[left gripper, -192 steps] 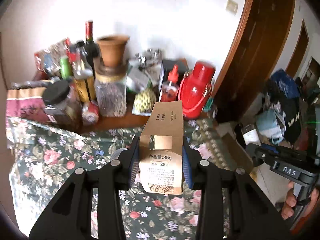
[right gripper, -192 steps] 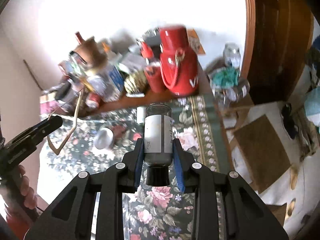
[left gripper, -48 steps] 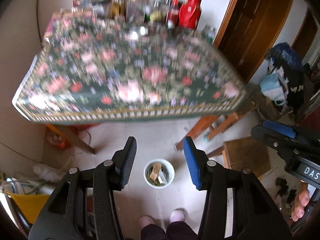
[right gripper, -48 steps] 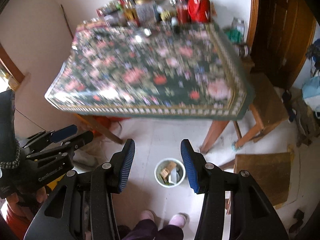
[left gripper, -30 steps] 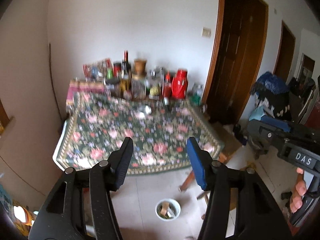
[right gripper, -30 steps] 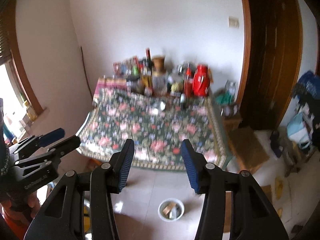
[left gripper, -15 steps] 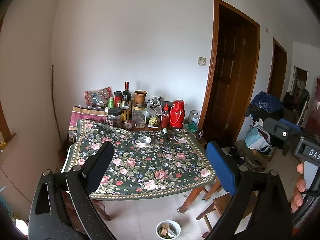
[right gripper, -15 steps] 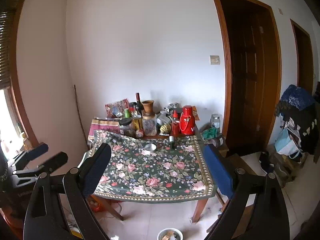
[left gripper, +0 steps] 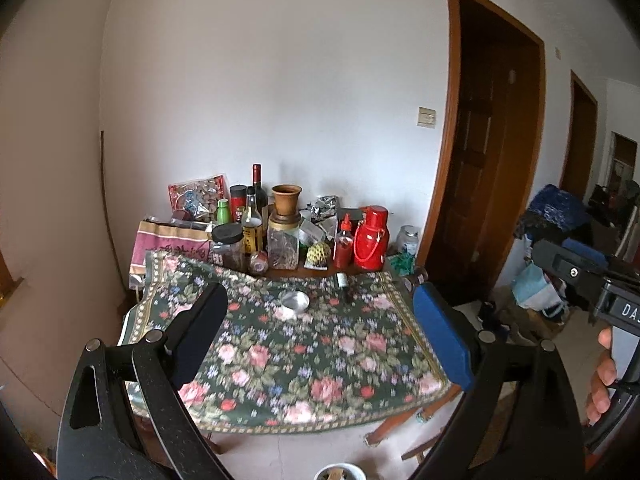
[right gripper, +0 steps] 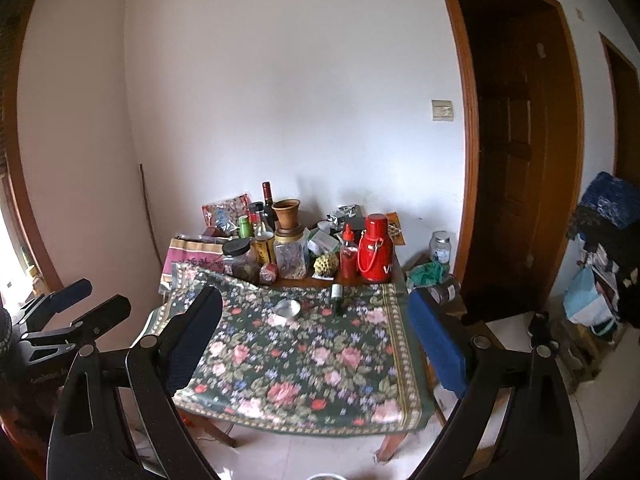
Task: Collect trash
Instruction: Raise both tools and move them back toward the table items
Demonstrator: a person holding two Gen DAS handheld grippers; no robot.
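Left gripper [left gripper: 320, 344] and right gripper [right gripper: 316, 340] both spread wide with nothing between the pads, held back from the table [left gripper: 304, 364] and aimed at its floral cloth. Remaining trash on the cloth: small metal tin [left gripper: 295, 301] near the middle, small bottle [left gripper: 342, 280] lying just right of it, both in front of the row of jars and the red flask [left gripper: 372, 240] along the wall side. White bin [left gripper: 339, 473] on the floor below the near table edge, only its rim showing, some scraps inside.
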